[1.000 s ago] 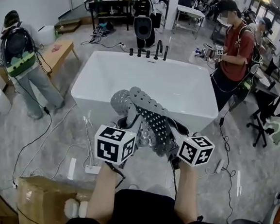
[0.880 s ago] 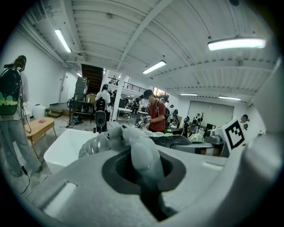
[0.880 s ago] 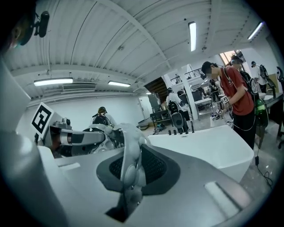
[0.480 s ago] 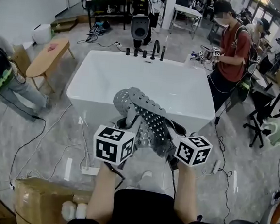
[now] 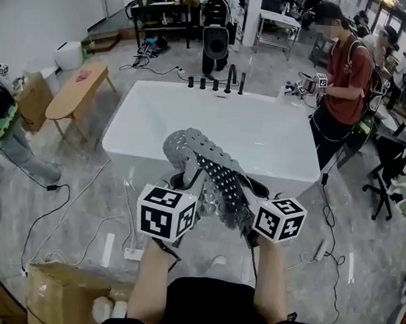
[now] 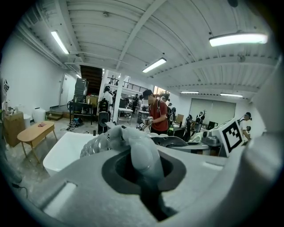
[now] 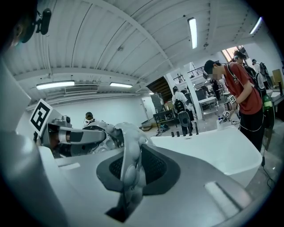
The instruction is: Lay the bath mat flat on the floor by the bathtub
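Both pairs of jaws are closed on the bath mat (image 5: 213, 169): the left gripper view shows the left gripper (image 6: 144, 173) pinching a pale grey fold that rises out of the slot between its pads, and the right gripper view shows the right gripper (image 7: 131, 175) clamped on another fold of the same mat. From the head view the two grippers sit side by side at about the same height, close together, so the mat is bunched in a knobbly grey heap on and between them rather than stretched out, with its perforated underside partly turned up. It is held in the air, well clear of the floor (image 5: 86, 204), in front of the near wall of the white bathtub (image 5: 140, 168). That wall runs left to right across the view, so the strip of floor where the mat belongs lies below and just ahead of the jaws, and the mat's long side would best go down parallel to the tub. Neither hand is nearer; the grips are too close together for the mat to hang open, so the hands probably need to part sideways before lowering. A white power strip (image 5: 133, 254) and loose cables (image 5: 125, 200) lie on the floor to the left, close enough to foul a spread mat.
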`<state>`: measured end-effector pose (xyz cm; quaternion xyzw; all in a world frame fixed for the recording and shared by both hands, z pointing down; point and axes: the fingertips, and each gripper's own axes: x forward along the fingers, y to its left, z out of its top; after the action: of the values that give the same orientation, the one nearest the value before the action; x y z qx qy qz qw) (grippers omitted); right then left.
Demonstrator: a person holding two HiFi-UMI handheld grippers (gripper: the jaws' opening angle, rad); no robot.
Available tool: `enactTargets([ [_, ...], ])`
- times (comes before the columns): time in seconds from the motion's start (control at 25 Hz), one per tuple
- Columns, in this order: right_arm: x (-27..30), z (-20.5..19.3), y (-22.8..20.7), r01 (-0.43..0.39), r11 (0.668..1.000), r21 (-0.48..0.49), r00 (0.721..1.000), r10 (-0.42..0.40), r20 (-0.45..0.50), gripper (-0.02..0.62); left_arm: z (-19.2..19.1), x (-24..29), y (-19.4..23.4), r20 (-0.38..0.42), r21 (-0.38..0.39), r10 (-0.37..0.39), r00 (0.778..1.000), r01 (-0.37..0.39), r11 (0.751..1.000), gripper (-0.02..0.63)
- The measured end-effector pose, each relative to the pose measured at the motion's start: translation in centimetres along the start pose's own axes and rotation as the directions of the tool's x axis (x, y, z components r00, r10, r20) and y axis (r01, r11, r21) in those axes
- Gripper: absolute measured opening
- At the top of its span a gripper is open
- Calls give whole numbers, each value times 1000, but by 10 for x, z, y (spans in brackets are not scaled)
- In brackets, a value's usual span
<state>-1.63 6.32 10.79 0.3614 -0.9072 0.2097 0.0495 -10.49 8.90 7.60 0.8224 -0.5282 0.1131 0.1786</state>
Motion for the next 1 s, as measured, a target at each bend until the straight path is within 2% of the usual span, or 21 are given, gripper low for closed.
enactTargets([
  [0.2, 17, 23, -9, -40, 999, -7, 999, 40, -3, 26, 24, 21, -5, -11, 30, 33, 999, -32, 999, 21],
  [0.44, 27, 33, -16, -88, 996, -32, 996, 89, 4, 26, 40, 40, -7, 8, 74, 62, 998, -63, 995, 21],
  [0.64, 18, 41, -41, -61, 998, -23, 998, 62, 26, 26, 48, 67, -25, 3, 103, 36, 999, -36, 994, 21],
  [1.0, -12, 51, -98, 19, 999, 33, 996, -22, 86, 26, 46, 114, -71, -37, 145, -71, 997, 76, 987, 21],
])
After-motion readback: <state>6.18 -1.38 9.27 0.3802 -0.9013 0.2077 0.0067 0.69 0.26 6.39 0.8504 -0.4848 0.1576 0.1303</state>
